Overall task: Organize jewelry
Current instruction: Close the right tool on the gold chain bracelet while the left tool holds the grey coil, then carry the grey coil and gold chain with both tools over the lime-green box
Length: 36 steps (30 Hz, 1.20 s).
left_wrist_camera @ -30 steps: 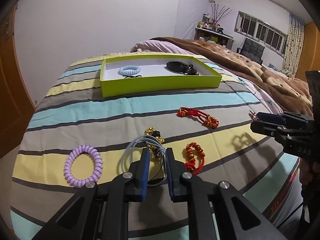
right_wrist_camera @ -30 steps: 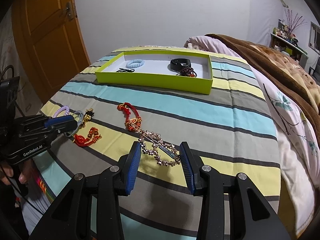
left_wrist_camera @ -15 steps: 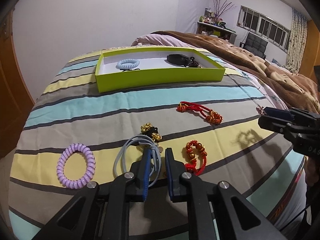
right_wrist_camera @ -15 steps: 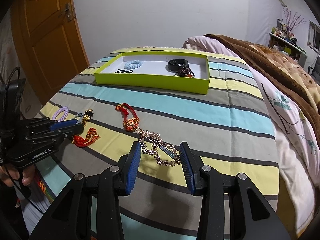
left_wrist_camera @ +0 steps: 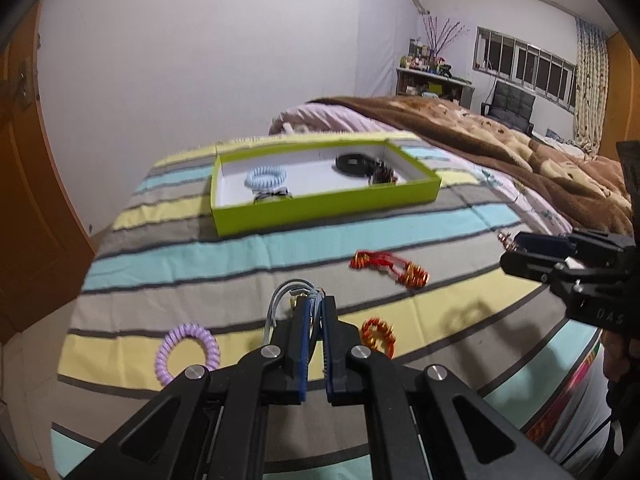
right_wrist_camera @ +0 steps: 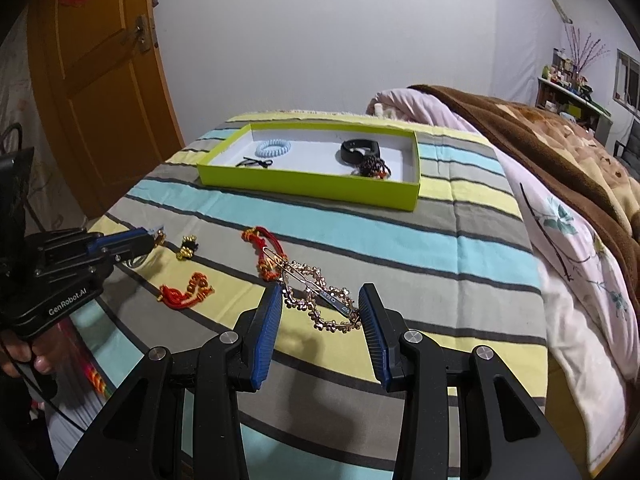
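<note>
My left gripper point(left_wrist_camera: 315, 305) is shut on a grey-blue cord bracelet point(left_wrist_camera: 280, 300) and holds it lifted above the striped bedspread. It also shows in the right wrist view point(right_wrist_camera: 154, 236). My right gripper point(right_wrist_camera: 320, 294) is open, its fingers on either side of a gold chain with a hair clip point(right_wrist_camera: 320, 300) lying on the bed. A lime green box point(left_wrist_camera: 320, 204) sits farther back, holding a light blue coil tie point(left_wrist_camera: 265, 178), a black band point(left_wrist_camera: 354, 162) and dark beads point(left_wrist_camera: 384, 178).
On the bedspread lie a purple coil tie point(left_wrist_camera: 186, 352), two red-and-gold knot bracelets point(left_wrist_camera: 390, 268) point(left_wrist_camera: 378, 334) and a small gold-and-black charm point(right_wrist_camera: 188, 246). A brown blanket point(right_wrist_camera: 540, 128) covers the right side. A wooden door point(right_wrist_camera: 100, 80) stands at the left.
My left gripper has closed on the grey-blue cord bracelet and lifted it off the bedspread, moving towards the box. My right gripper has stayed open over the gold chain.
</note>
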Tool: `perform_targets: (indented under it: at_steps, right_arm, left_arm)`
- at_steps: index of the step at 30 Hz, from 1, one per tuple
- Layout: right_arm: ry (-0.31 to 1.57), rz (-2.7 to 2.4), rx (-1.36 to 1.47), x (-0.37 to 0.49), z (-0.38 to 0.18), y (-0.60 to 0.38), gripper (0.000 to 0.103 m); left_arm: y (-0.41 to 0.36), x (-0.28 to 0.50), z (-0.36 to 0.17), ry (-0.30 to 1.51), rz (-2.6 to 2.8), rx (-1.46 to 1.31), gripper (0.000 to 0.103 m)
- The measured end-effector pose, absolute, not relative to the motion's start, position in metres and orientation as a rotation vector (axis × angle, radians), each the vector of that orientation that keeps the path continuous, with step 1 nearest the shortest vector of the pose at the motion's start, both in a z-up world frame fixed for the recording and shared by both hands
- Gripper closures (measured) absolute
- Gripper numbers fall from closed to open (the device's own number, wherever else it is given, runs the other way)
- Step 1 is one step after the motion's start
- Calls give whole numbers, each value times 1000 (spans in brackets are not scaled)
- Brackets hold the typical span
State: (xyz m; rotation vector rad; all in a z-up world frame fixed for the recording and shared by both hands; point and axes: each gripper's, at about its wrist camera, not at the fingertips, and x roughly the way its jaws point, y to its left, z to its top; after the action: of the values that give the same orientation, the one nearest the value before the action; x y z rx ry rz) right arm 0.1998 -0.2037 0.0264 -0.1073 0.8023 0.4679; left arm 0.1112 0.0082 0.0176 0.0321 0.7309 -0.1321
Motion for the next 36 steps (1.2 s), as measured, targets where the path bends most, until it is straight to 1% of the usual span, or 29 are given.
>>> perform_targets:
  at_steps: [7,13,25,36]
  right_arm:
    - [762,471,-113,202,43,-200,62]
    - [737,472,-117,211,54,-194,62]
    - [720,478,-121,247,60,-183,62]
    - [723,470,-129,299,62,-172,62]
  left_arm:
    - [6,113,45,665,-121,23,98]
    - [7,122,57,636,-117,8,98]
    - [11,160,61,622,-101,6,98]
    - [28,218,59,628,-97,-12,98]
